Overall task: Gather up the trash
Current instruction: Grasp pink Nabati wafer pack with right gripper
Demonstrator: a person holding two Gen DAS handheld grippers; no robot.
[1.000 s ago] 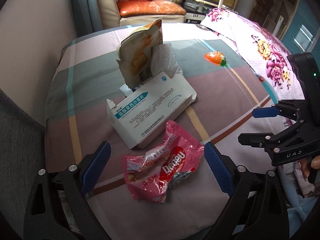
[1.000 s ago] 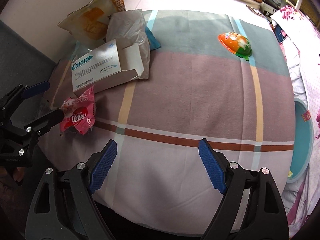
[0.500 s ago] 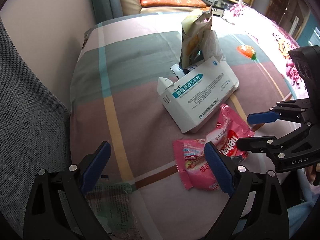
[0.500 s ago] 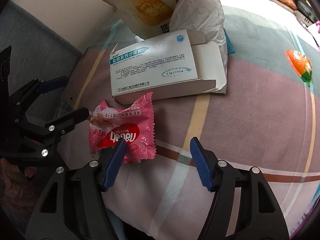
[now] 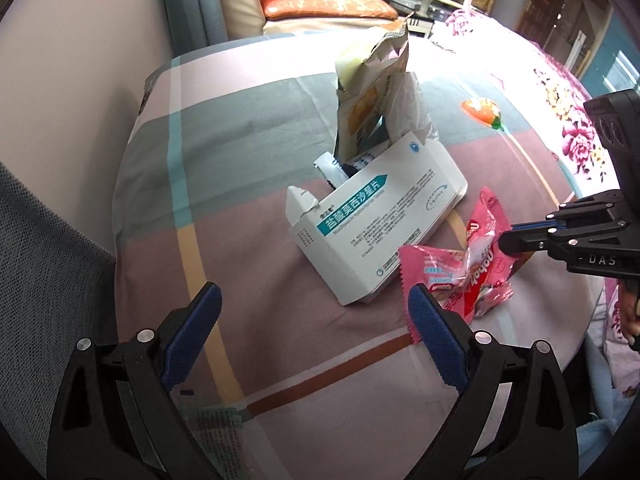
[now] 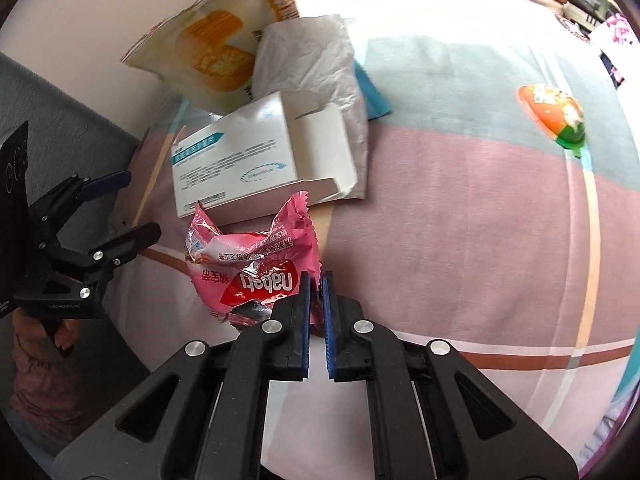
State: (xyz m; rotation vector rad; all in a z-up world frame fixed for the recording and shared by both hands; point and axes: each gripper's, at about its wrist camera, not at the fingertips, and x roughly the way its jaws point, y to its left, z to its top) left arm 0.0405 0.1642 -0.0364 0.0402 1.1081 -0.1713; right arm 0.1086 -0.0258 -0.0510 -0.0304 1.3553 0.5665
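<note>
Pinching the pink wrapper (image 6: 256, 264) edge, right gripper (image 6: 316, 280) jaws are closed; left gripper (image 5: 316, 316) gapes beside the box (image 5: 376, 232).

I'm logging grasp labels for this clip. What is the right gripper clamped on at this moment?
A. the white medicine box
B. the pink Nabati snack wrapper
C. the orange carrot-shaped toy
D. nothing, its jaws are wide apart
B: the right gripper has its jaws nearly together, pinching the edge of the pink Nabati snack wrapper, with the white medicine box lying untouched behind it.
</note>
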